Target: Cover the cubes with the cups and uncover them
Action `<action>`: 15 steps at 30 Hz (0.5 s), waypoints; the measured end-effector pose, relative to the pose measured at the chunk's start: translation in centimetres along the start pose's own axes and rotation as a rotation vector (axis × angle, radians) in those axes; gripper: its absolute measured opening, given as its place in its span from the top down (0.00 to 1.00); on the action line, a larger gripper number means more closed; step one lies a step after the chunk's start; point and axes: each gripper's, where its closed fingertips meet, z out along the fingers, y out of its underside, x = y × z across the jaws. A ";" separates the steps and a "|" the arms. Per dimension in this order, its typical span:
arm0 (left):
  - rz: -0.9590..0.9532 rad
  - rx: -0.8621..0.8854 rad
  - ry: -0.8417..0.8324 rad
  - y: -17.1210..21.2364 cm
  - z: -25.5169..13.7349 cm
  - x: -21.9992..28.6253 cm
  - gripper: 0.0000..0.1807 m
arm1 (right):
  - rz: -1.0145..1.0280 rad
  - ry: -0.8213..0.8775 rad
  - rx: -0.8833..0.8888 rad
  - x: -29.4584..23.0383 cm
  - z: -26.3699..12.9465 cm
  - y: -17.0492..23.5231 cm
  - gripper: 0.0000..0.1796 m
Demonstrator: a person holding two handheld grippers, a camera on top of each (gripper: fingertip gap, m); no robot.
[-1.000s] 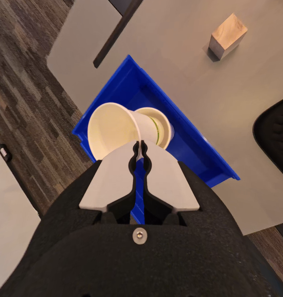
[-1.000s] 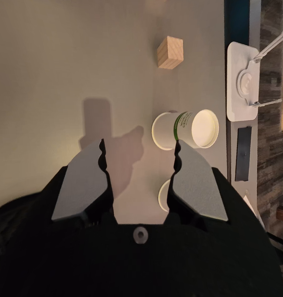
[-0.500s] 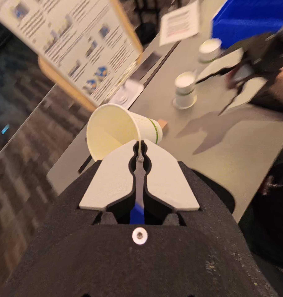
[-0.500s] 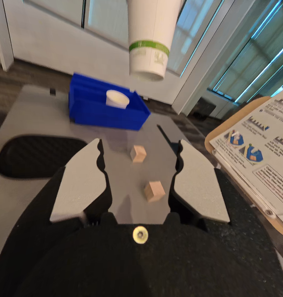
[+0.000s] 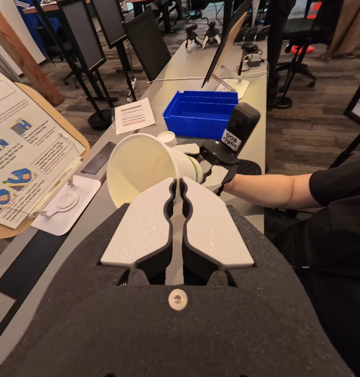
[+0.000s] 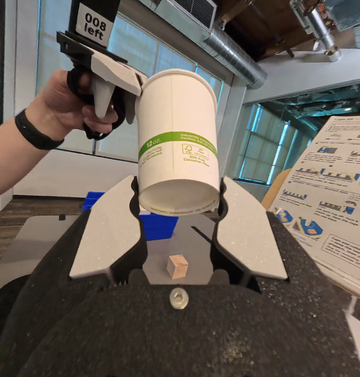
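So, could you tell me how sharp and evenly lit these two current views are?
Left wrist view: the paper cup and left gripper are sharp, the poster smeared. Right wrist view: bright windows backlight the cup, the wooden cube is soft, straight lines bow.

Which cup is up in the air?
The big white cup with the green band: the left gripper pinches its rim and holds it aloft. The other cup stands upside down on the table.

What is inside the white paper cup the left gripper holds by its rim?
The white paper cup with a green band looks empty in the left wrist view: only bare cream inner wall shows. Its bottom is hidden from that angle.
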 end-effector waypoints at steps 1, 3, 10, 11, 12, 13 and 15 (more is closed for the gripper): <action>-0.009 0.004 0.009 0.1 0.0 0.1 0.99 | 0.015 -0.019 -0.003 -0.1 -0.1 0.0 0.58; -0.005 -0.008 -0.013 0.7 0.0 -0.4 0.99 | 0.017 -0.022 -0.003 0.1 -0.3 0.0 0.59; -0.034 -0.046 -0.021 2.8 0.1 -1.1 0.98 | -0.011 -0.045 -0.048 0.2 -0.9 0.2 0.59; -0.039 -0.053 -0.017 3.0 0.1 -1.0 0.98 | -0.012 -0.058 -0.088 0.1 -0.9 0.6 0.59; -0.038 -0.057 -0.016 3.2 0.1 -1.0 0.98 | -0.016 -0.074 -0.123 0.1 -0.8 1.0 0.59; -0.034 -0.062 -0.026 3.5 0.1 -1.1 0.98 | -0.025 -0.089 -0.151 0.1 -0.9 1.2 0.59; -0.026 -0.084 -0.054 4.2 -0.1 -1.4 0.92 | -0.047 -0.101 -0.210 0.3 -1.0 1.5 0.59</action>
